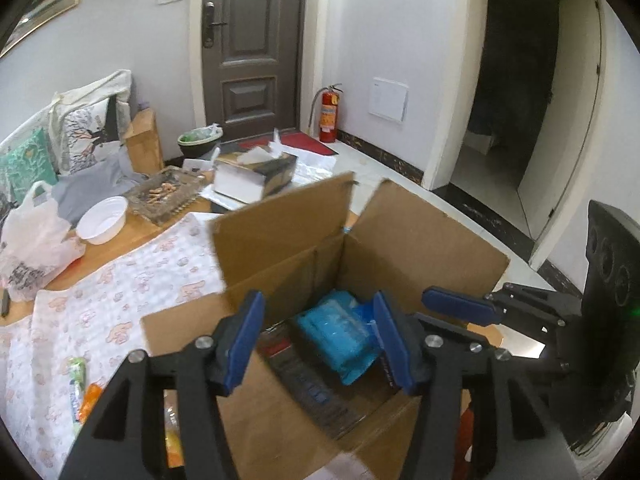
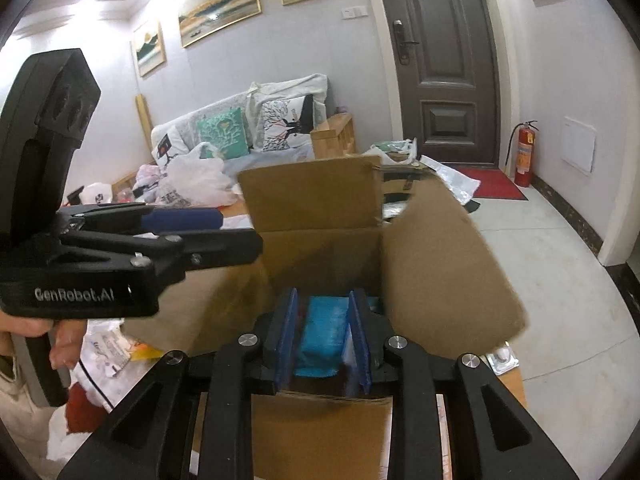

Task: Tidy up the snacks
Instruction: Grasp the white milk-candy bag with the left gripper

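Observation:
An open cardboard box (image 1: pixel 404 236) stands on the table with its flaps up. Inside lie a blue snack packet (image 1: pixel 338 328) and a dark box-like pack (image 1: pixel 312 392). My left gripper (image 1: pixel 318 344) is open and empty, held over the box's near edge. My right gripper (image 2: pixel 323 340) is open above the box (image 2: pixel 320 200), with the blue packet (image 2: pixel 322 336) seen between its fingers down in the box, apart from them. The right gripper also shows at the right of the left wrist view (image 1: pixel 460 306). Loose snack packets (image 1: pixel 80 384) lie on the patterned cloth at the left.
A white bowl (image 1: pixel 102 220), a white plastic bag (image 1: pixel 34 240), a tray of snacks (image 1: pixel 168 196) and a tissue box (image 1: pixel 256 176) stand behind the box. A sofa with cushions (image 2: pixel 224 136) is further back. A door and a fire extinguisher (image 2: pixel 524 152) are beyond.

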